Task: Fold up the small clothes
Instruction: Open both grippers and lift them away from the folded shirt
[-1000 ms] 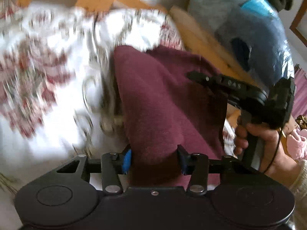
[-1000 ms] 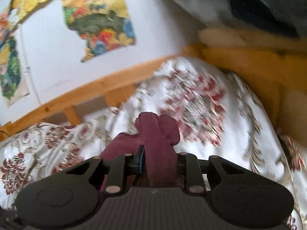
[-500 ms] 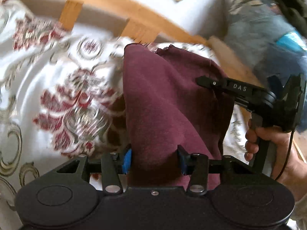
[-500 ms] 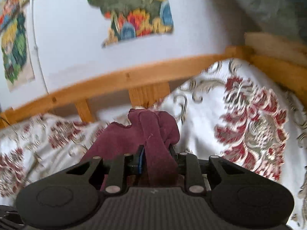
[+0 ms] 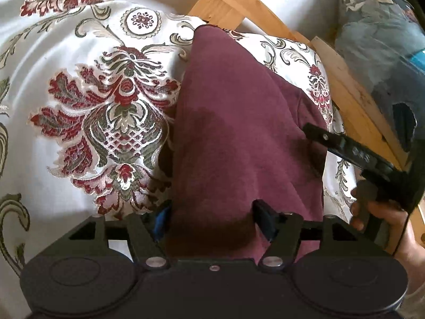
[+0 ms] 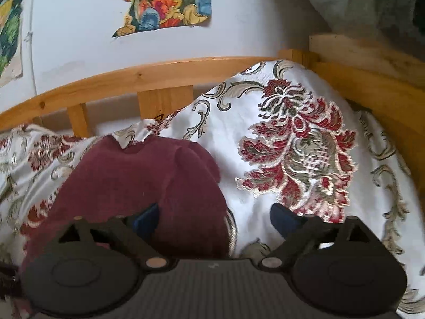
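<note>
On the patterned bedspread (image 5: 79, 122), near the wooden bed rail (image 5: 239, 2) at its far edge, a maroon garment (image 5: 233, 122) lies flat, its long axis running away from both tools toward that rail. At left, the left gripper (image 5: 212, 219) has just been opening; its jaws straddle the garment's near end, and the cloth appears to lie slack between the pads rather than pinched, though the dark fold there makes contact hard to rule out. In the right part of that view the right gripper (image 5: 316, 133), held in a person's hand (image 5: 382, 218), reaches across the garment's right edge. Seen from the right wrist camera, the right gripper (image 6: 212, 219) has just sprung wide: its left pad rests against the maroon garment (image 6: 138, 180) while its right pad stands clear over bare bedspread (image 6: 305, 143), so the cloth is released. The garment sits left of this tool's centre line and dead ahead of the left one, so the left hand seems nearer to the garment's middle. Any further fold would likely bring the near end forward, along that long axis, toward the bed rail (image 6: 148, 75).
</note>
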Demonstrator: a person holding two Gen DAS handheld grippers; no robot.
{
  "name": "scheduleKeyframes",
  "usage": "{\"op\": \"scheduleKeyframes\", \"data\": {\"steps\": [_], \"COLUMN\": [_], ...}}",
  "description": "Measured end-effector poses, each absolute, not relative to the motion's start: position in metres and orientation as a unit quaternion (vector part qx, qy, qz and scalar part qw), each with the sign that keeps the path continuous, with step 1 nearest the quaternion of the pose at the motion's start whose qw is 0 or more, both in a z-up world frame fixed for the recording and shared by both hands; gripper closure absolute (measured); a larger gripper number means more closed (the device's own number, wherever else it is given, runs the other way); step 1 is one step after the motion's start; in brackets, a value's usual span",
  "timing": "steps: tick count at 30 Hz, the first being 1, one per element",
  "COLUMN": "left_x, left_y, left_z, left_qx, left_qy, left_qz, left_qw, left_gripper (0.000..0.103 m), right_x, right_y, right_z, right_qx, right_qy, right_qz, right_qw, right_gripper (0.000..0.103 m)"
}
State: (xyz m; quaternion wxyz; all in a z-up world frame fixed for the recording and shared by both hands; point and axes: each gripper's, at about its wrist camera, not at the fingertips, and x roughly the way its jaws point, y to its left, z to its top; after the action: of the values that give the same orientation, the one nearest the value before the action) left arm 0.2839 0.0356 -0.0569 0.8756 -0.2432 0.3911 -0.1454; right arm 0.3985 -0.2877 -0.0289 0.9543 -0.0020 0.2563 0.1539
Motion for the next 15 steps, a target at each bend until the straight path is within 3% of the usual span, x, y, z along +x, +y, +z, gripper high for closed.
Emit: {"op": "scheduleKeyframes", "data": {"steps": [9, 15], "left_x": [0.281, 0.263], "left_y": [0.023, 0.023], "left_z": [-0.040, -0.011], "left_qx": [-0.218, -0.199], "left_qy": [0.388, 0.353], "left_qz": [-0.126, -0.093], "left_qw": [0.887, 0.909], "left_gripper": [0.005, 0.001], "right_x": [0.351, 0.321], "right_y": [-0.297, -0.307], "right_z": [-0.015, 0.000], "right_qx": [-0.009, 0.008], "right_qy": [0.236, 0.219], "right_qz": [0.141, 0.128], "right_qw": [0.961, 0.967], "right_gripper": [0.000, 0.000]}}
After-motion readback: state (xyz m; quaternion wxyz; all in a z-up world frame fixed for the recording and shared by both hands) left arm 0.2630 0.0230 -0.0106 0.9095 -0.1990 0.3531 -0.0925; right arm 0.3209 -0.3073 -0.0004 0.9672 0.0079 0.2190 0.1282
